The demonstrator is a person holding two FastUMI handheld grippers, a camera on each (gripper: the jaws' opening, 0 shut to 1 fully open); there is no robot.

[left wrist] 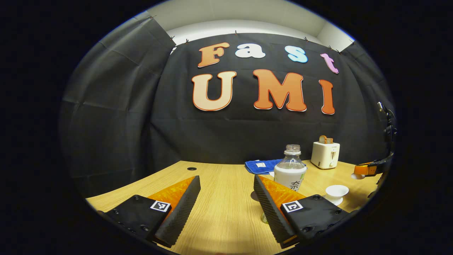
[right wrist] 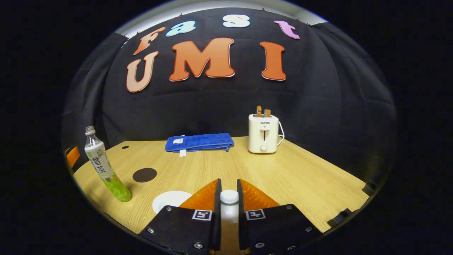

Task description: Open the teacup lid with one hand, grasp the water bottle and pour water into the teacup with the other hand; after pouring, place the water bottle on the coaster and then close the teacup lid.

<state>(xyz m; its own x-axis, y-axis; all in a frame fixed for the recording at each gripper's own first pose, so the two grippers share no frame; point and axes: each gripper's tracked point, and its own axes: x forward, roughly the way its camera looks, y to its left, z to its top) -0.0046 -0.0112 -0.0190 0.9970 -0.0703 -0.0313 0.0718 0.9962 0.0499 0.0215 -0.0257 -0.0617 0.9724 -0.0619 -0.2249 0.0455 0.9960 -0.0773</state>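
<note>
- Left gripper view: we see the left tool [left wrist: 226, 198] spread wide over the wooden tabletop [left wrist: 226, 212], with nothing between its fingers.
- The uncapped water bottle [left wrist: 290, 170] stands upright just beyond the right-hand finger of this tool, which hides its lower part; we see no contact between them.
- The white teacup [left wrist: 336, 193] stands uncovered on the tabletop, to the right of the bottle and a little apart from it.
- At the far right edge we see the right tool [left wrist: 357, 173] raised above the tabletop, with a small white piece at its tip.
- Right gripper view: we see the right tool [right wrist: 229, 198] nearly closed, both fingers pressing on the white knob of the teacup lid [right wrist: 229, 203].
- The open teacup [right wrist: 171, 200] lies just left of this tool's fingers; the round dark coaster [right wrist: 144, 175] lies beyond it, and the water bottle [right wrist: 104, 166] stands left of the coaster, near it.
- A folded blue towel [right wrist: 200, 142] and a cream toaster [right wrist: 263, 134] holding two slices sit at the far side of the tabletop [right wrist: 300, 177].
</note>
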